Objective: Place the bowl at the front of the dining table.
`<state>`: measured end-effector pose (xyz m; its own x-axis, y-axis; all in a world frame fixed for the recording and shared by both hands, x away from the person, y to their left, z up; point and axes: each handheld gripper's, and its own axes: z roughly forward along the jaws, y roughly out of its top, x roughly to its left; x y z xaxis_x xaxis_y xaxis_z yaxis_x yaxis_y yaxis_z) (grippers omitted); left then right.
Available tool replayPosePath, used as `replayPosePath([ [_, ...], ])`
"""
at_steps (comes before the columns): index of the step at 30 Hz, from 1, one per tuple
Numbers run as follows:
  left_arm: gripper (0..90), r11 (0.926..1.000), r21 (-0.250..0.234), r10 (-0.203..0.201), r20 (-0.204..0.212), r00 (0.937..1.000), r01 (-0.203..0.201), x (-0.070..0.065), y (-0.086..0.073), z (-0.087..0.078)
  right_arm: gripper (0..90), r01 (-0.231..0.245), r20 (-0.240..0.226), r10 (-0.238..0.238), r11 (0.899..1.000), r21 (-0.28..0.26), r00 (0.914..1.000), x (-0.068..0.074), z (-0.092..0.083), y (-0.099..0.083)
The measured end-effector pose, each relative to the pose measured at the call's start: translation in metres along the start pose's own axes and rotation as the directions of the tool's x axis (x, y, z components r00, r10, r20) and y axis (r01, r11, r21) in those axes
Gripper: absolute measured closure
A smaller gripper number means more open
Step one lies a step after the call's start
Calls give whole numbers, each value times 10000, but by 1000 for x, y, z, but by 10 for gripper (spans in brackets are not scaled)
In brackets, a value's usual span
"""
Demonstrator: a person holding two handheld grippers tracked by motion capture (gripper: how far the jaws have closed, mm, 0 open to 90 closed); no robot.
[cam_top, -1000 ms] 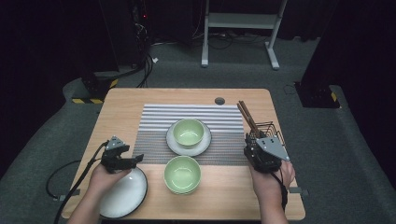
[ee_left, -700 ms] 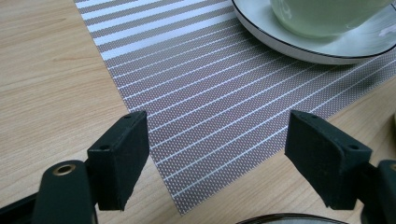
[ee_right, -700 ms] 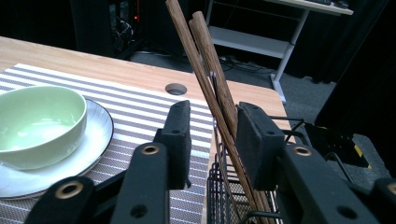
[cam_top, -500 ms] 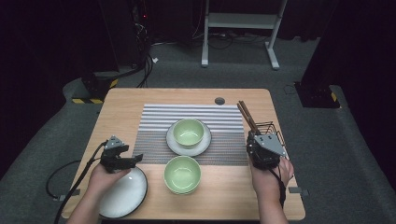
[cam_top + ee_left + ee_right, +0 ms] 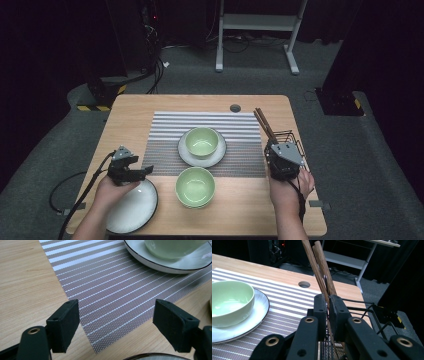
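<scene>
Right tool (image 5: 327,312) just closed on chopsticks (image 5: 319,267) in rack (image 5: 372,312); left tool (image 5: 116,325) wide, idle. Next: lift straight up, clear of rack.

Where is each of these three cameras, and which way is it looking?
High view: above the near table edge, looking forward and down; forearms, left gripper, right gripper.
Left gripper view: rides that gripper, facing the striped mat; open jaws.
Right gripper view: rides that gripper, jaws shut on chopsticks.
All share the bowl on a plate.

The chopsticks (image 5: 322,267) run past the right gripper view's top edge.
</scene>
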<state>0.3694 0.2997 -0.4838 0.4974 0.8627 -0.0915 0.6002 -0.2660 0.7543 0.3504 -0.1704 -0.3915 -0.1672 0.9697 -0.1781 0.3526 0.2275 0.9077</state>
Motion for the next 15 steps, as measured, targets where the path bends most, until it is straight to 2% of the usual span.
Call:
replayPosePath([
  [12, 222, 9998, -194, 105, 64, 9999, -104, 1, 0, -4, 882, 207, 188, -205, 9997, -115, 9996, 1, -3, 0],
  [15, 236, 9997, -256, -18, 82, 10000, 20, 4, -2, -5, 886, 165, 202, -160, 9996, -244, 9997, -1, -6, 0],
])
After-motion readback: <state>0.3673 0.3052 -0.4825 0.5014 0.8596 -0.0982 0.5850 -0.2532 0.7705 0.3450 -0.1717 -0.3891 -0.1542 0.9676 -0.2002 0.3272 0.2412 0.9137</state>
